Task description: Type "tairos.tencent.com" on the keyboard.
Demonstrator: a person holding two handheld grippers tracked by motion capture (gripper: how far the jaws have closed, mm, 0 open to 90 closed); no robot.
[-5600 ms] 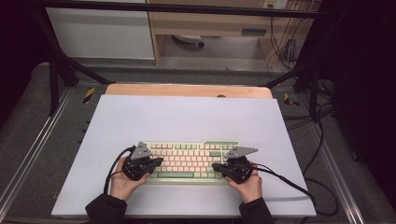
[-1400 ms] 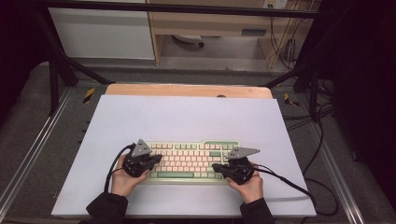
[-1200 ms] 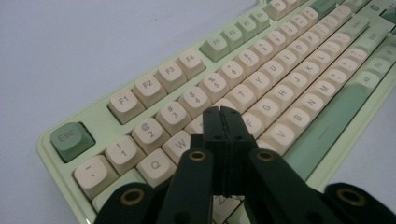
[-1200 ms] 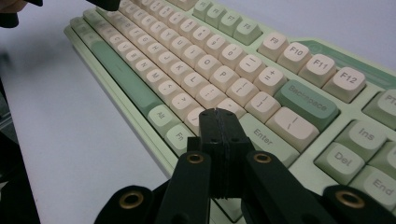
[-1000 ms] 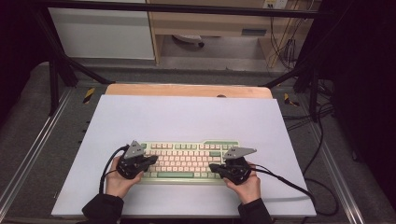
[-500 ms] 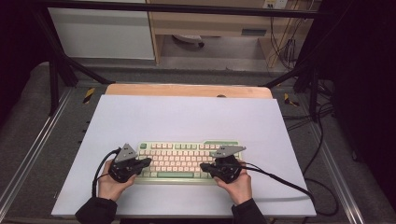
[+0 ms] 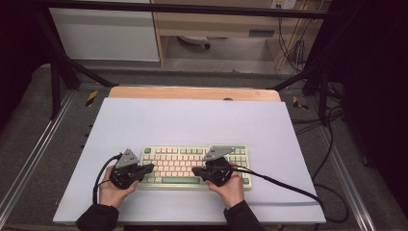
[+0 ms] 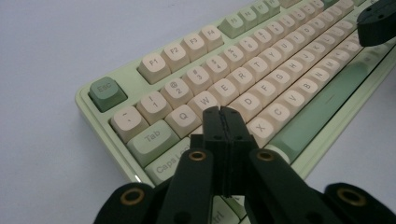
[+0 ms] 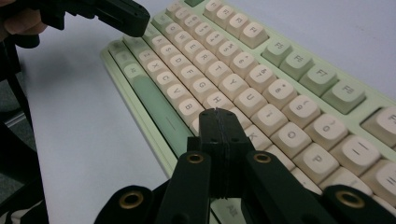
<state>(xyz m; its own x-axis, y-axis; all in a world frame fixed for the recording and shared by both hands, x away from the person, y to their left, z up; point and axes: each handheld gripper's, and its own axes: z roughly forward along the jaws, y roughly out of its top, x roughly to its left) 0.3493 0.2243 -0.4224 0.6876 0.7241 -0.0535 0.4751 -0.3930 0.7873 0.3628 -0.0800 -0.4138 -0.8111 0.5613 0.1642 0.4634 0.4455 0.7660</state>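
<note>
A pale green keyboard point(image 7: 185, 161) with cream keys lies on the near half of the white mat point(image 7: 192, 120). My left gripper point(image 7: 151, 167) is shut and empty, its tips pointing right over the keyboard's left end. In the left gripper view the closed jaws point(image 8: 221, 111) sit just above the keys near the Caps Lock row of the keyboard point(image 8: 280, 65). My right gripper point(image 7: 195, 171) is also shut and empty, pointing left over the middle keys. Its closed jaws point(image 9: 218, 113) hover by the home row of the keyboard point(image 9: 261, 70). Whether either tip touches a key is unclear.
A wooden board edge point(image 7: 192, 93) runs along the mat's far side. The right gripper's black cable point(image 7: 288, 185) trails off to the right across the mat. Metal frame rails point(image 7: 29, 159) flank the table, and cabinets stand beyond it.
The keyboard has slid slightly left on the mat. My right gripper has moved left from the keyboard's right end toward its middle. The left gripper shifted a little left, then held.
</note>
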